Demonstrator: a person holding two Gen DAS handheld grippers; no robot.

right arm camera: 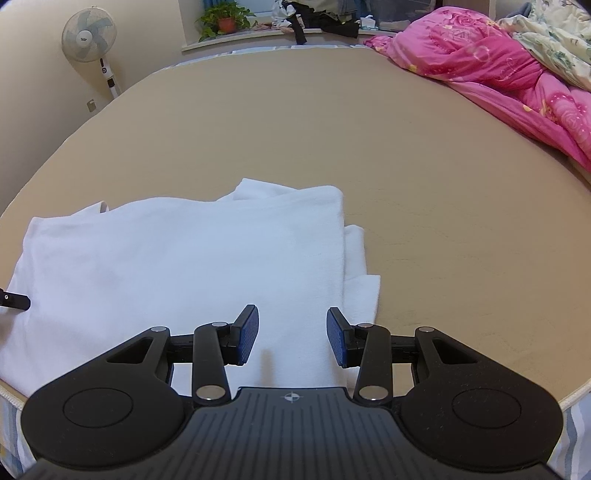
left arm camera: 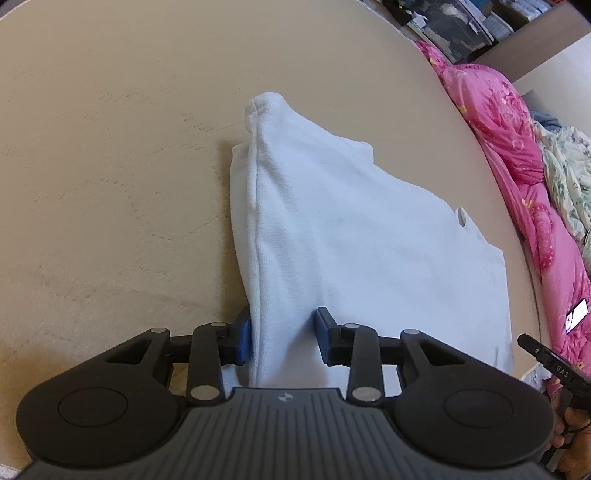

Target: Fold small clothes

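The white garment (left arm camera: 332, 240) is lying partly folded near the front edge of the bed (right arm camera: 424, 184), a tan-sheeted mattress, with one fold lifting into a ridge. The left gripper (left arm camera: 282, 338) is pinching that raised ridge at its near end, its blue pads (left arm camera: 243, 339) pressing a thick bunch of cloth from both sides. The right gripper (right arm camera: 291, 336) is hovering over the garment's right part with jaws parted and nothing clamped. To fold well, the left should probably be carrying the ridge across in one smooth sweep while the right is pinning the lower layers so they are not sliding. A pink quilt (right arm camera: 498, 70) is bunching along the far right edge; a standing fan (right arm camera: 88, 35) and a potted plant (right arm camera: 225, 20) are sitting beyond the far left corner.
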